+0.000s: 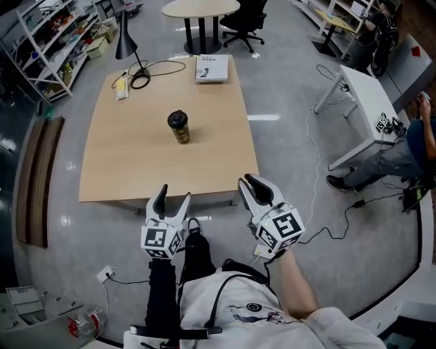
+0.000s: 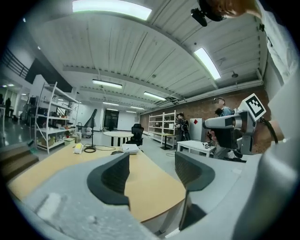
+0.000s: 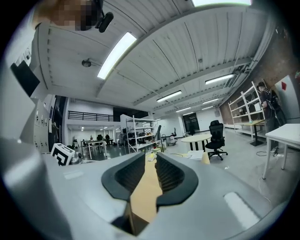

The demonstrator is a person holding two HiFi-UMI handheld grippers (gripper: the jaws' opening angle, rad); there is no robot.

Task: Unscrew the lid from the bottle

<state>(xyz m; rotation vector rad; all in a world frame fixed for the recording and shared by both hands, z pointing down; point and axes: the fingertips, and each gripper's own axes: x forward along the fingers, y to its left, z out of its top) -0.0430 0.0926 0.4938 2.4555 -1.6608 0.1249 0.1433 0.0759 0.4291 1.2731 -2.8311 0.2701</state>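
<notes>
A small bottle (image 1: 179,127) with a black lid stands upright near the middle of the wooden table (image 1: 129,170) in the head view. Both grippers hover in front of the table's near edge, well short of the bottle. My left gripper (image 1: 174,193) (image 2: 152,159) is open with a wide gap and nothing between its fingers. The jaws of my right gripper (image 1: 246,180) (image 3: 150,161) stand only a narrow slit apart, also with nothing in between. Neither gripper view shows the bottle.
At the table's far end are a black desk lamp (image 1: 126,41) with its cable, a small yellow item (image 1: 121,87) and a white book (image 1: 212,68). Beyond stand a round table (image 1: 201,8) and an office chair (image 1: 245,20). A white table (image 1: 368,102) and a seated person (image 1: 409,153) are at right, shelves (image 1: 54,41) at left.
</notes>
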